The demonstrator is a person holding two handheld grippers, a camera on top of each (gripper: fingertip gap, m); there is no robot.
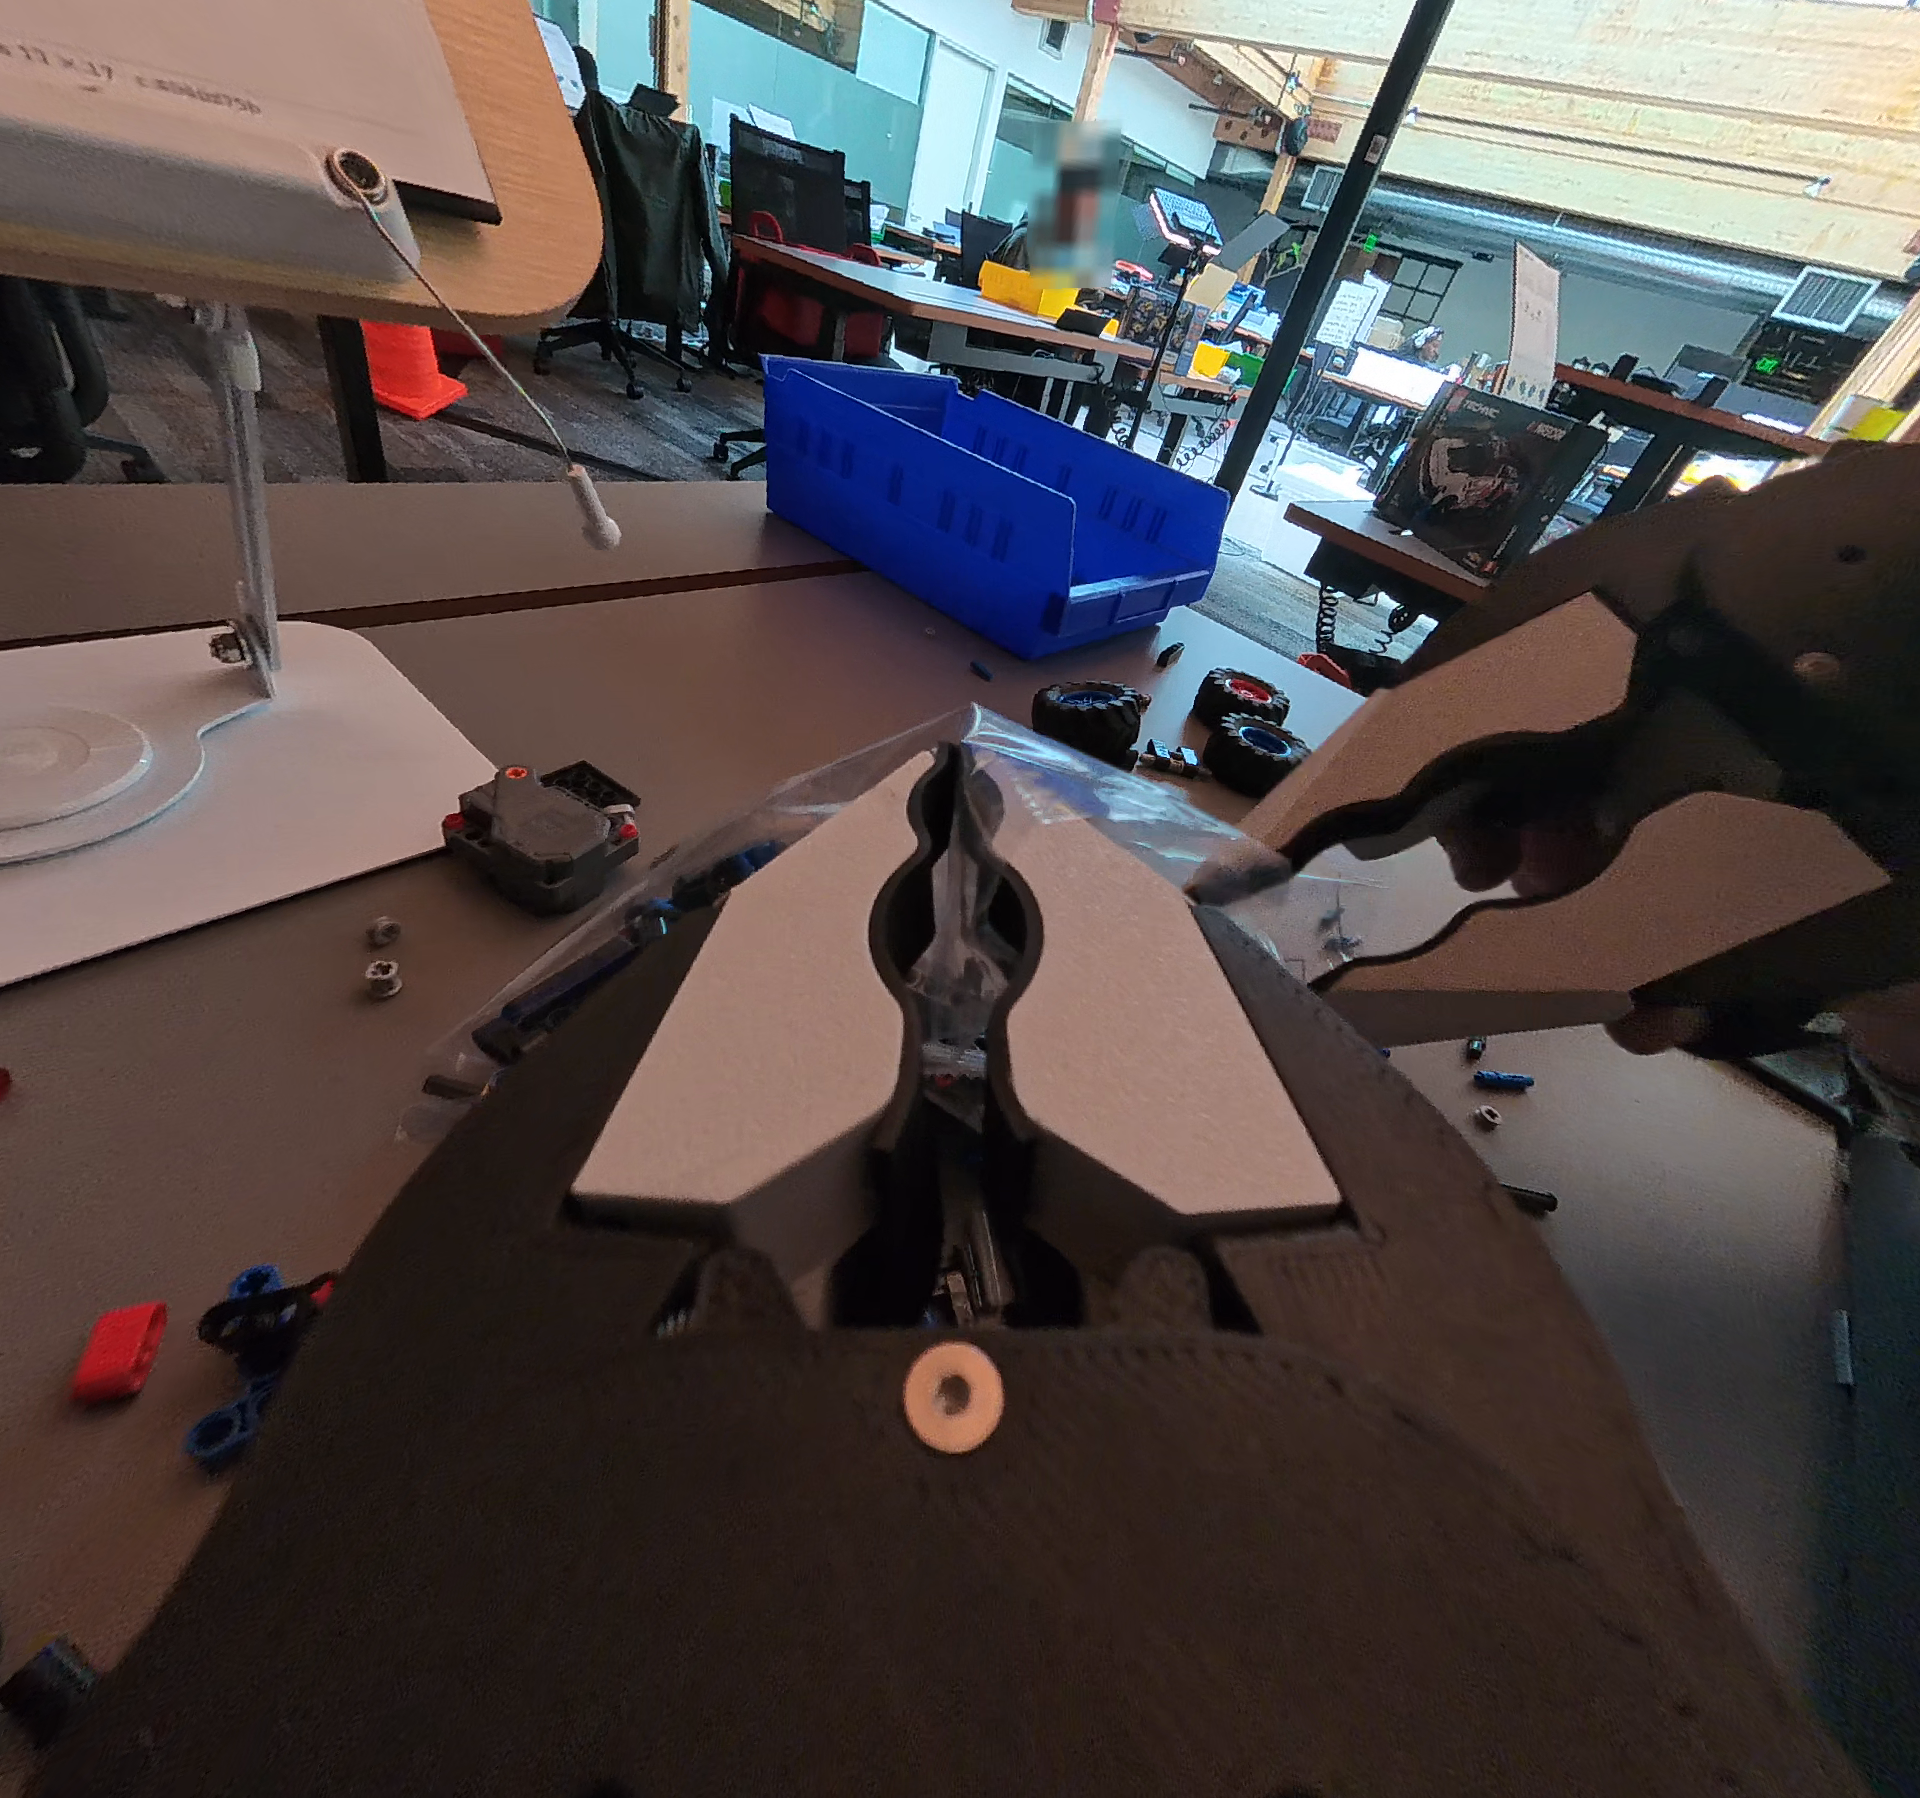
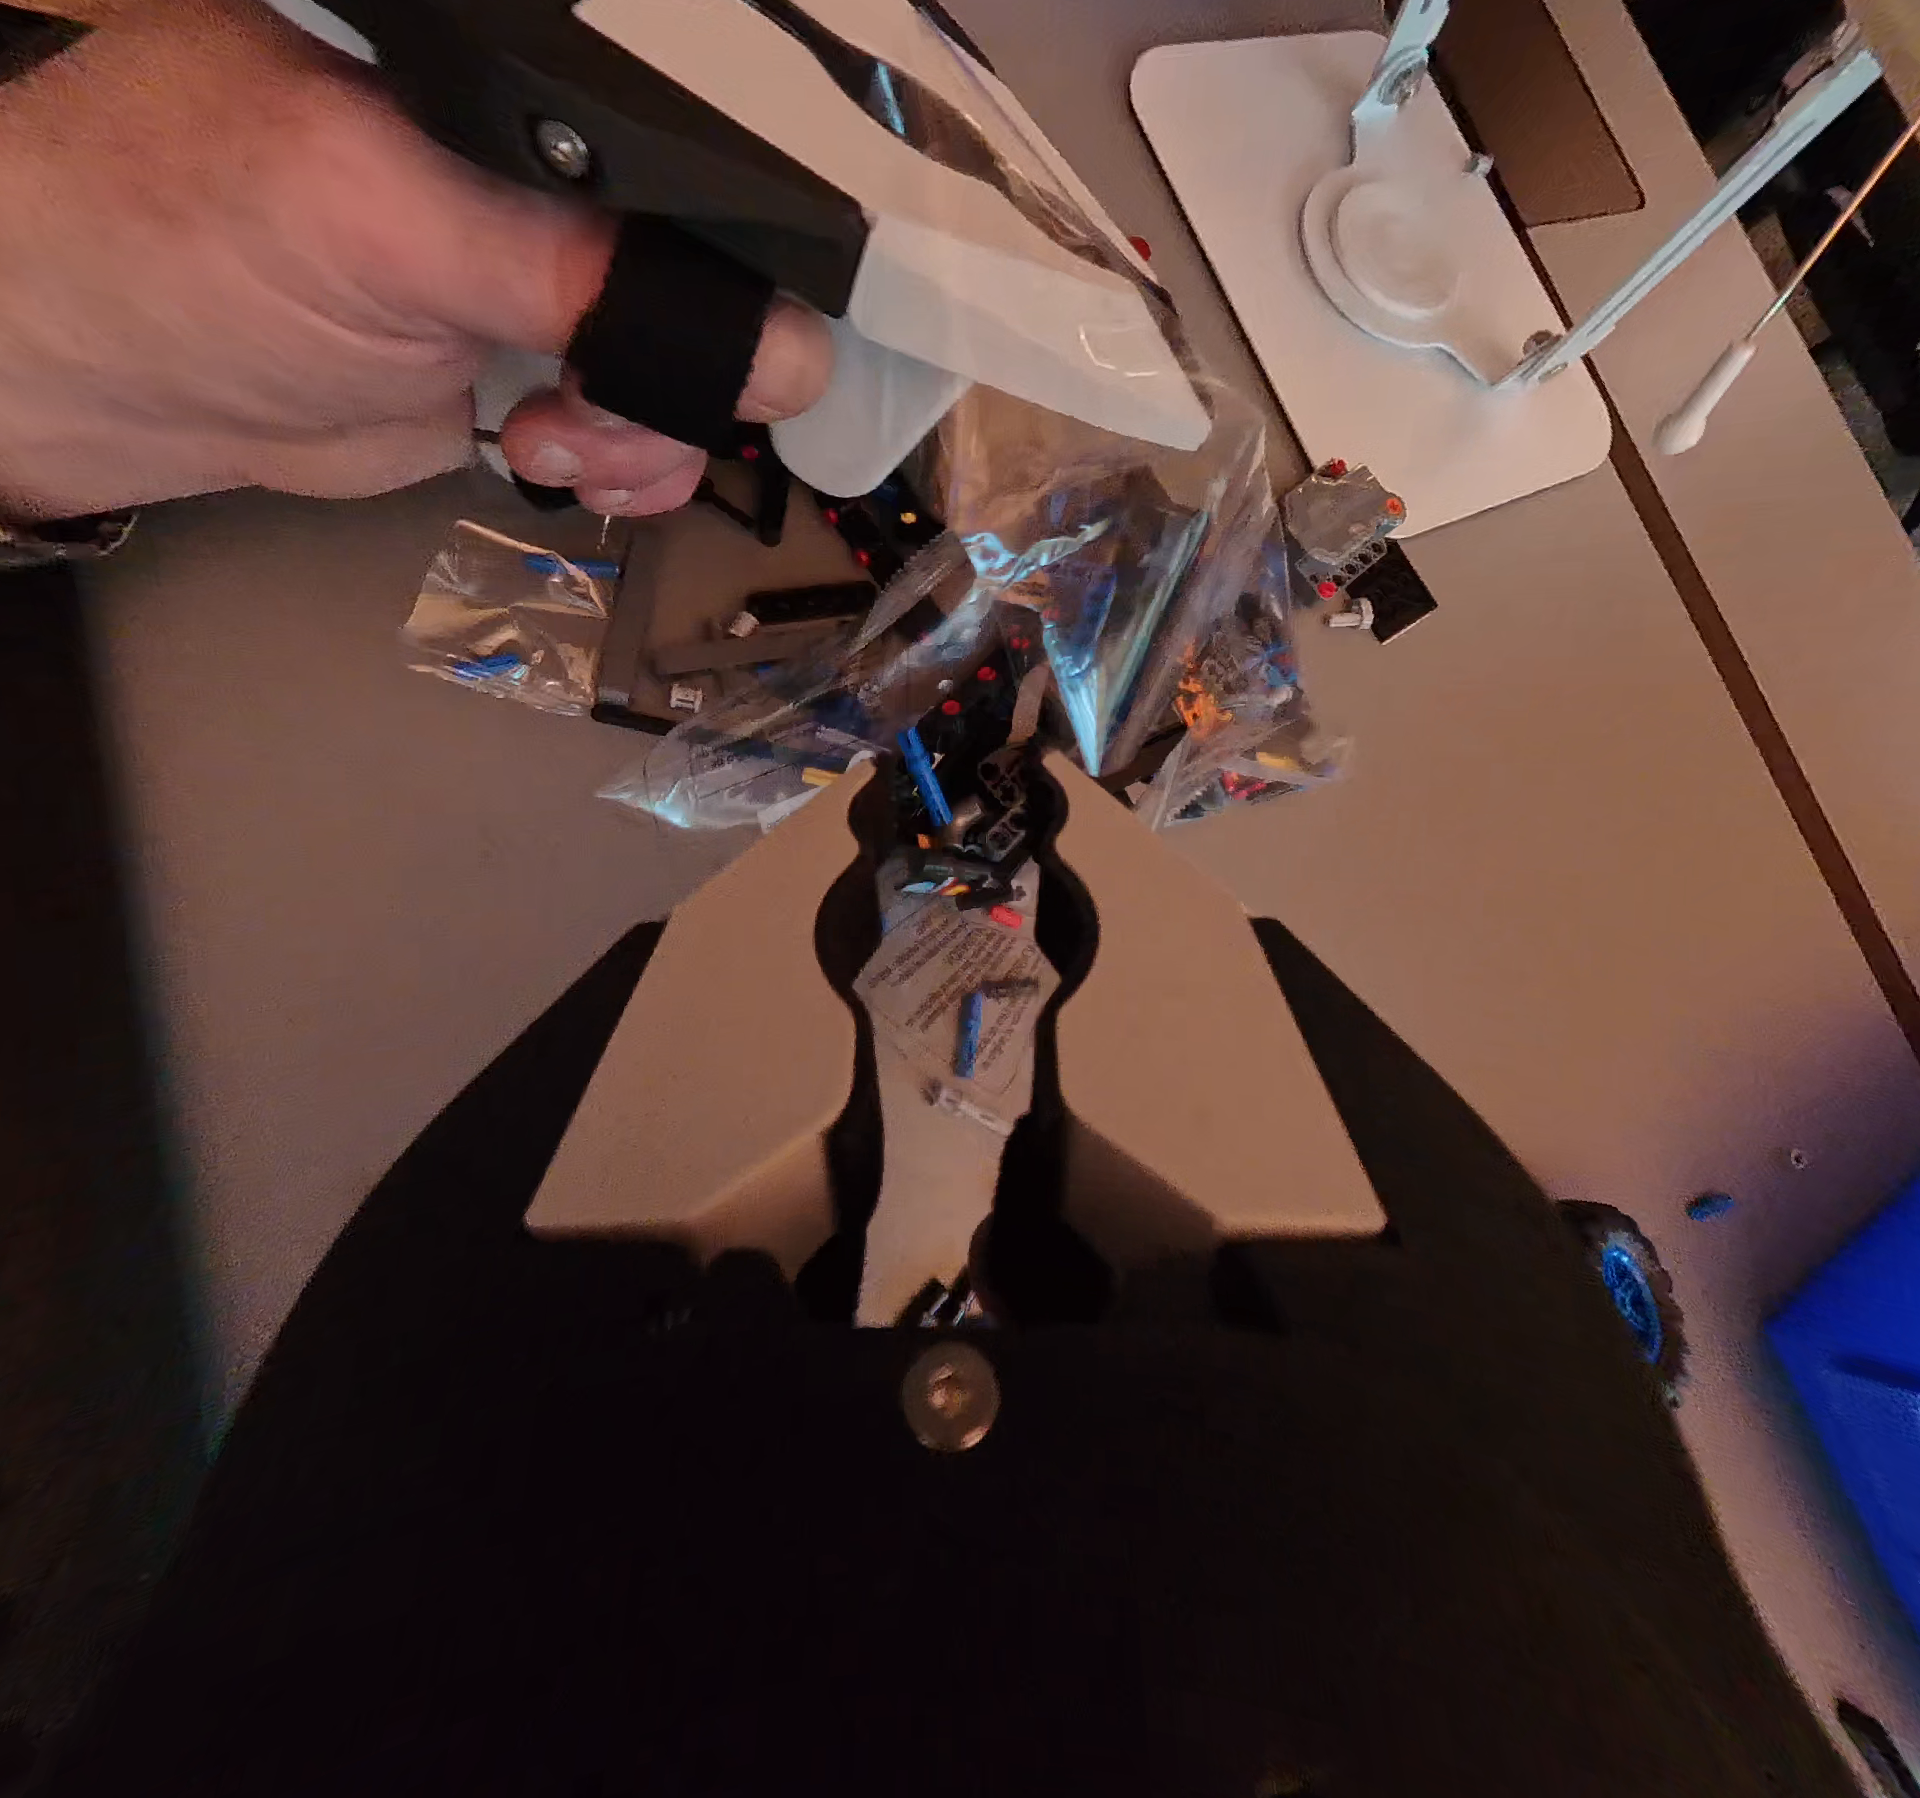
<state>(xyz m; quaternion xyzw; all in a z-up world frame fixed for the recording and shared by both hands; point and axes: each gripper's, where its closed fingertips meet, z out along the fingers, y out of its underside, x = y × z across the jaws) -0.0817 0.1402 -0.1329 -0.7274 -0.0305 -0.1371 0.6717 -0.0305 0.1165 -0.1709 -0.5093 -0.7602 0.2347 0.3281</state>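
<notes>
Clear plastic bag (image 1: pixel 1049 792) of small parts is pinched by both grippers, left (image 1: pixel 954 761) and right (image 1: pixel 1236 881); three wheels (image 1: pixel 1242 699) lie near the blue bin (image 1: pixel 935 501).

Parts bags (image 2: pixel 1039 626) clutter centre; bare table (image 2: pixel 1558 917) beside blue bin (image 1: pixel 987 512).

The plastic bag (image 1: pixel 1049 803) hangs between both grippers above the table (image 1: pixel 727 668). A bin (image 1: pixel 935 501) stands behind it, wheels (image 1: pixel 1091 714) just before the bin.

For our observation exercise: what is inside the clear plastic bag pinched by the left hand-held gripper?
Inside the clear plastic bag are small building pieces, mostly blue and black, some red. The left hand-held gripper and crinkled glare cover others, so no count.
</notes>
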